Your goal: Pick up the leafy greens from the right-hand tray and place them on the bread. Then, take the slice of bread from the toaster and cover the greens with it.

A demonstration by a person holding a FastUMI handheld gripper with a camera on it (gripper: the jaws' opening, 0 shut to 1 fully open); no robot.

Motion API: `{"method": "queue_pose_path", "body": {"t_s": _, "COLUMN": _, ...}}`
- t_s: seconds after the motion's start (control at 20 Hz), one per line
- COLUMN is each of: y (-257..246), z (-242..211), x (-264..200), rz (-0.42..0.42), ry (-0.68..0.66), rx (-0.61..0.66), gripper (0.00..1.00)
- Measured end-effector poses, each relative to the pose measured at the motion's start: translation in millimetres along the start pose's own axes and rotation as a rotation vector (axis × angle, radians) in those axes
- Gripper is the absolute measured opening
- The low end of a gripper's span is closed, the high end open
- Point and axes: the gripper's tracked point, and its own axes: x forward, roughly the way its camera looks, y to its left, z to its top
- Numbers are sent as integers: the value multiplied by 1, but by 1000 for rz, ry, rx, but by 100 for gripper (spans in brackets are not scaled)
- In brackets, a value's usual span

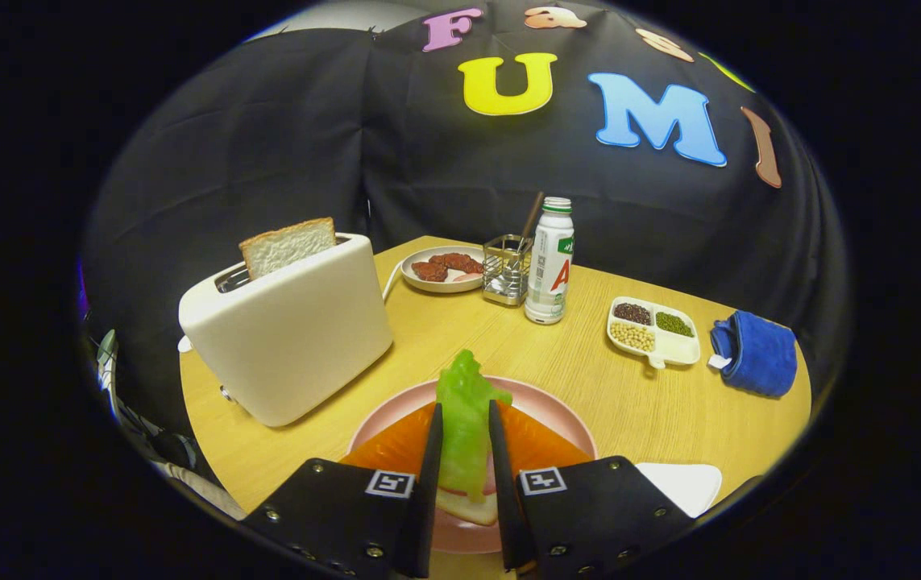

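Leafy greens held over the pink plate

Leafy greens [464,415] sit pinched between both fingers of the gripper [464,439], which is closed narrow on the leaf, just above the pink plate [557,411] with its orange filling [396,443] and a bread slice [472,507] showing beneath. By my reading, the placing step is in hand: the next move calls for lowering and letting go so the leaf lies flat on the stack (centred, not draped off the rim). A second bread slice [288,246] stands in the white toaster [287,334], far left. Open tabletop [581,354] lies beyond the plate; the bottle [550,262] stands well clear.
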Motion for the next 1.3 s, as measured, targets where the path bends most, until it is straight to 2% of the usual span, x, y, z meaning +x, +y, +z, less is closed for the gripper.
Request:
{"method": "queue_pose_path", "body": {"t_s": 0.3, "y": 21, "z": 46, "x": -21, "rz": 7, "ry": -98, "rx": -40, "gripper": 33}}
{"method": "queue_pose_path", "body": {"t_s": 0.5, "y": 57, "z": 85, "x": -30, "rz": 61, "ry": -183, "rx": -34, "gripper": 33}}
{"method": "queue_pose_path", "body": {"t_s": 0.85, "y": 116, "z": 122, "x": -26, "rz": 167, "ry": -287, "rx": 38, "gripper": 33}}
{"method": "queue_pose_path", "body": {"t_s": 1.05, "y": 143, "z": 132, "x": -20, "rz": 181, "ry": -344, "rx": 51, "gripper": 33}}
{"method": "queue_pose_path", "body": {"t_s": 1.3, "y": 189, "z": 126, "x": 8, "rz": 181, "ry": -346, "rx": 10, "gripper": 33}}
